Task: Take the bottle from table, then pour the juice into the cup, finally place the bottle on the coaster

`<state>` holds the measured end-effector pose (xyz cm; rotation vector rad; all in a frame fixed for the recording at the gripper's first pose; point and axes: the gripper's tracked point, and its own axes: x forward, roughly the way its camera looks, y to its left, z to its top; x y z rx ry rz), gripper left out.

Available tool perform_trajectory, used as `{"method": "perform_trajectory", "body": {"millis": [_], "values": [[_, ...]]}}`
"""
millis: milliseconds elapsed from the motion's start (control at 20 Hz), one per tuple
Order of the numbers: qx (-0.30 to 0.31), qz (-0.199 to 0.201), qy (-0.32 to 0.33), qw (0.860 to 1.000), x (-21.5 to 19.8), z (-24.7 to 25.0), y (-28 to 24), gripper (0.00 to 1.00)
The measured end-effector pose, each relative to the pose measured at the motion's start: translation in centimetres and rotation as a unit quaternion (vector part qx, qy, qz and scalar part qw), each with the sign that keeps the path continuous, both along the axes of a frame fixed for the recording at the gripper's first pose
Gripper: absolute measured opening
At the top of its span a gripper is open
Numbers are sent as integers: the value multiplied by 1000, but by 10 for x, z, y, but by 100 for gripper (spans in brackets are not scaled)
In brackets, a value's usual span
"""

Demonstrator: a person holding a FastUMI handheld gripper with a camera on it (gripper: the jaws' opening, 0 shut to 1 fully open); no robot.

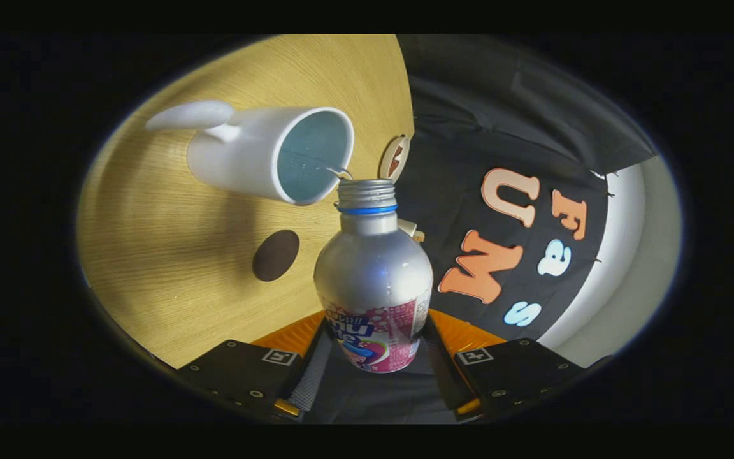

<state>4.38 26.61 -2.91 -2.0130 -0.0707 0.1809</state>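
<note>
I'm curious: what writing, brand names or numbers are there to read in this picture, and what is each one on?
Label on the bottle: print is blurred, curved and partly hidden by the gripper, whose fingers clamp the bottle; not readable.
Cup: no text.
Brown coaster: no text.
Square markers on the gripper: coded patterns, no words.
Small disc at the table's edge: a mark, too small to read.

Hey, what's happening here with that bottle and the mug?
A person's handheld gripper is shut on a silver bottle, tipped so its open mouth sits at the rim of a white cup on the wooden table. A thin stream is running from the mouth into the cup. A dark round coaster lies on the table beside the cup.
</note>
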Motion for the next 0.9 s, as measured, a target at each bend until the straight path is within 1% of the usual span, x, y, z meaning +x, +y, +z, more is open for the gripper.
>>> {"method": "perform_trajectory", "body": {"millis": [450, 900], "values": [[-8, -1, 2, 1000, 1, 1, 1, 75], [-17, 10, 3, 1000, 1, 2, 14, 75]]}}
